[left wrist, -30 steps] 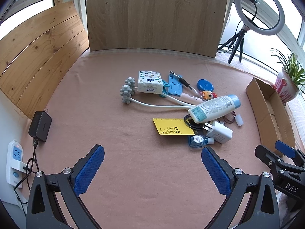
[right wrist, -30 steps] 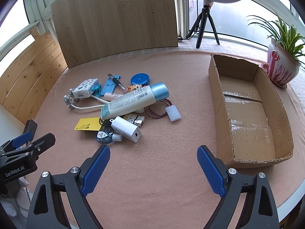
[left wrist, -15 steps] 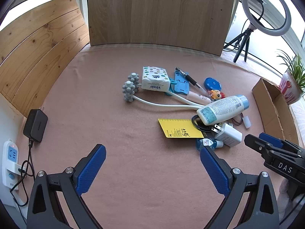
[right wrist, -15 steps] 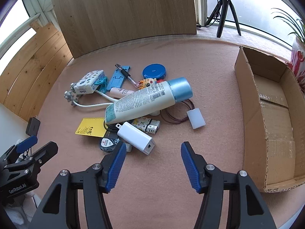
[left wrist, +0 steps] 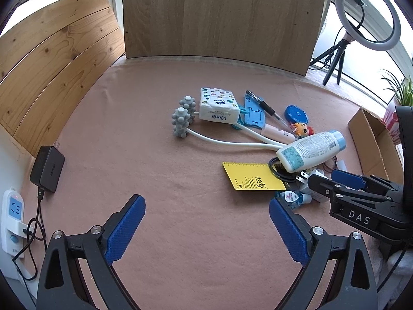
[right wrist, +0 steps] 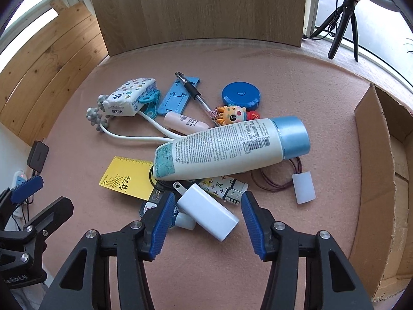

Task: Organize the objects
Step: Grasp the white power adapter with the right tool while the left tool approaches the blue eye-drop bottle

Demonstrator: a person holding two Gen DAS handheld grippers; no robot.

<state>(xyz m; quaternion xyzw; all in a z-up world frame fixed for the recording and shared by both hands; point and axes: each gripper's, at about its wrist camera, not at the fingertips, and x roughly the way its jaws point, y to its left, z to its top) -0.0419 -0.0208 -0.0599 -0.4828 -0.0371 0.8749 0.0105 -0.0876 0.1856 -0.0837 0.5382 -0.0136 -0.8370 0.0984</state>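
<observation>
A heap of small items lies on the pink felt. A white lotion bottle (right wrist: 227,147) with a blue cap lies across it, over a yellow card (right wrist: 126,179). A white charger plug (right wrist: 206,210) sits between the fingers of my right gripper (right wrist: 205,217), which is open around it, pads apart from its sides. Further back lie a tissue pack (right wrist: 129,98), a blue phone stand (right wrist: 178,95), a pen (right wrist: 193,91) and a blue tape measure (right wrist: 241,94). My left gripper (left wrist: 205,226) hangs open over bare felt, nothing between its fingers. The bottle (left wrist: 309,152) lies to its right.
An open cardboard box (right wrist: 379,170) stands at the right. A power strip (left wrist: 11,211) and black adapter (left wrist: 47,169) sit at the left edge. Wooden boards (left wrist: 222,15) wall the back and left. A ring light tripod (left wrist: 366,18) stands at the back right.
My right gripper has moved forward and down to the heap and narrowed around the white charger plug. The left gripper has drifted slightly forward, still wide open.
</observation>
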